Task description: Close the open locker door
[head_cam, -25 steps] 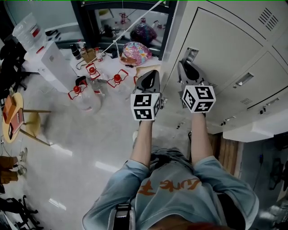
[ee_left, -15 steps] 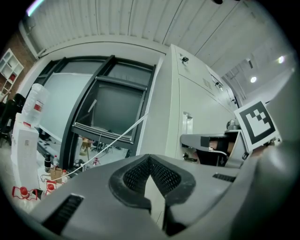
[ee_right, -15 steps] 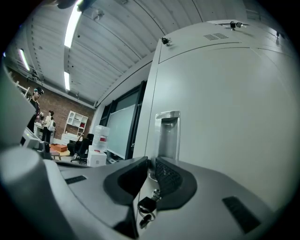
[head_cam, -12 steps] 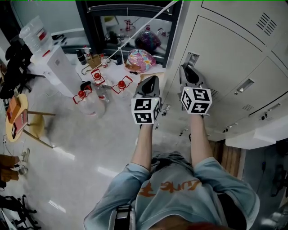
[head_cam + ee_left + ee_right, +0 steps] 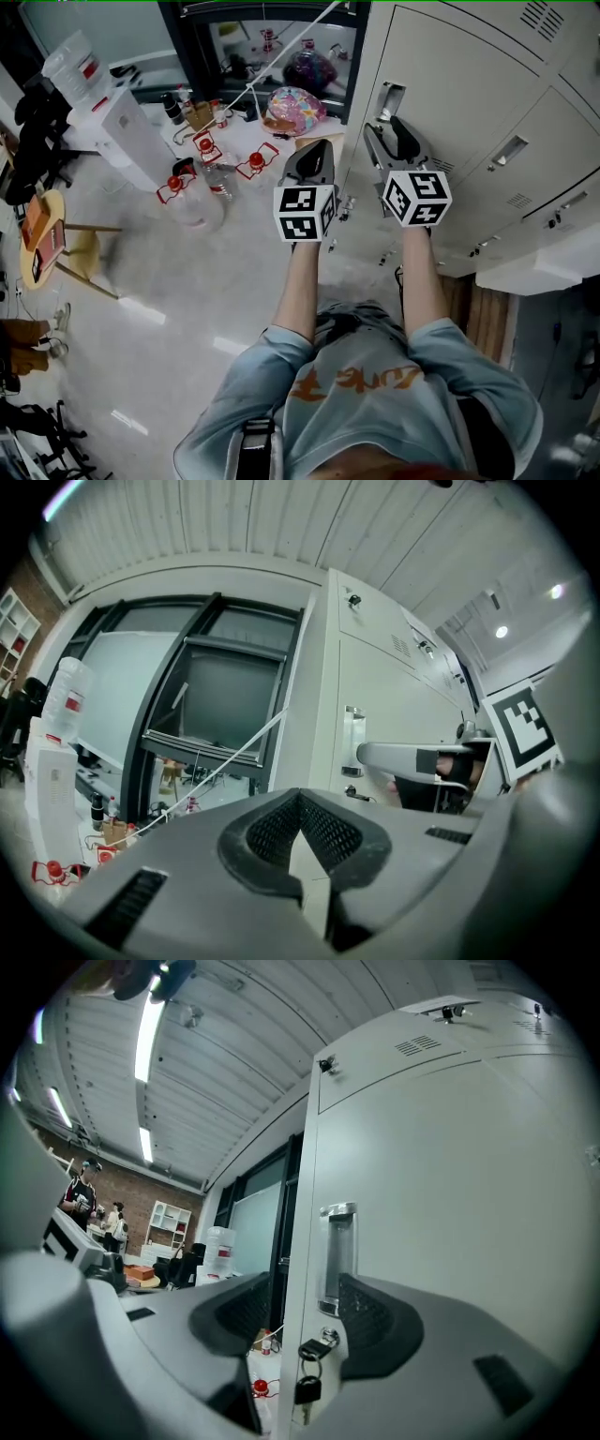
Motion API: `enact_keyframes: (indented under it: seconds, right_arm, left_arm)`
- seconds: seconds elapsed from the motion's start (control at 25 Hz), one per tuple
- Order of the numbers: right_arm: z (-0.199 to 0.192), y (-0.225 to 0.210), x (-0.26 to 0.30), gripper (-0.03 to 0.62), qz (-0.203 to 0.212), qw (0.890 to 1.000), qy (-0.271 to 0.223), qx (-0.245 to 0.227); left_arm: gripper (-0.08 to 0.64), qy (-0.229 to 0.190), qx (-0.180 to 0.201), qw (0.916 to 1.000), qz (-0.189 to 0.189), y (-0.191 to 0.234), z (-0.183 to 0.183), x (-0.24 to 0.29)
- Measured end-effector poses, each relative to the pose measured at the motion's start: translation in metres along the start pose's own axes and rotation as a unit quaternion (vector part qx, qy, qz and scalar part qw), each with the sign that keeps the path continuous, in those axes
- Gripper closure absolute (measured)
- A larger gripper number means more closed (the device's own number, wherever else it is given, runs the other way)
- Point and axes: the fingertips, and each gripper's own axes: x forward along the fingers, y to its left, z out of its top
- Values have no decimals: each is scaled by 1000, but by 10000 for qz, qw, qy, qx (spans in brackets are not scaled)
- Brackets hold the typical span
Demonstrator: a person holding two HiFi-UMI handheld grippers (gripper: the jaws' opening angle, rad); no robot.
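The grey locker door (image 5: 441, 84) looks flush with the bank of lockers, its chrome recessed handle (image 5: 388, 97) at the left edge. My right gripper (image 5: 386, 139) points at that handle; its jaws have just been opening. In the right gripper view the right gripper (image 5: 305, 1312) is open, and the door's edge, the handle (image 5: 336, 1255) and a hanging key with a small padlock (image 5: 307, 1382) lie between its pads without touching them. My left gripper (image 5: 309, 164) hangs left of the lockers and the left gripper (image 5: 300, 832) is shut on nothing.
A dark window frame (image 5: 187, 56) stands left of the lockers with a white cord across it. On the floor are several red-capped water jugs (image 5: 192, 192), a water dispenser (image 5: 103, 108), a colourful bundle (image 5: 291, 108) and a round wooden table (image 5: 42, 239).
The right gripper's jaws have spread apart at the door handle. The left gripper has stayed shut in the same place.
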Motion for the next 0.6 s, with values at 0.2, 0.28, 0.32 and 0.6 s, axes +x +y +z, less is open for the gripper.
enact_keyframes:
  seconds: [0.2, 0.28, 0.32, 0.6]
  right_arm:
    - [1, -15, -35, 448, -175, 9997, -153, 70]
    - [-1, -21, -52, 520, -259, 9995, -177, 81]
    - [-2, -23, -60, 526, -281, 9994, -177, 96]
    - [-16, -34, -107, 557, -415, 9990, -54, 165]
  left_arm:
    - [541, -3, 39, 9999, -147, -29, -3, -2]
    - [541, -4, 40, 9998, -210, -42, -5, -3]
    - [541, -2, 33, 9997, -240, -48, -7, -4]
    - [541, -1, -19, 9992, -407, -86, -18, -13]
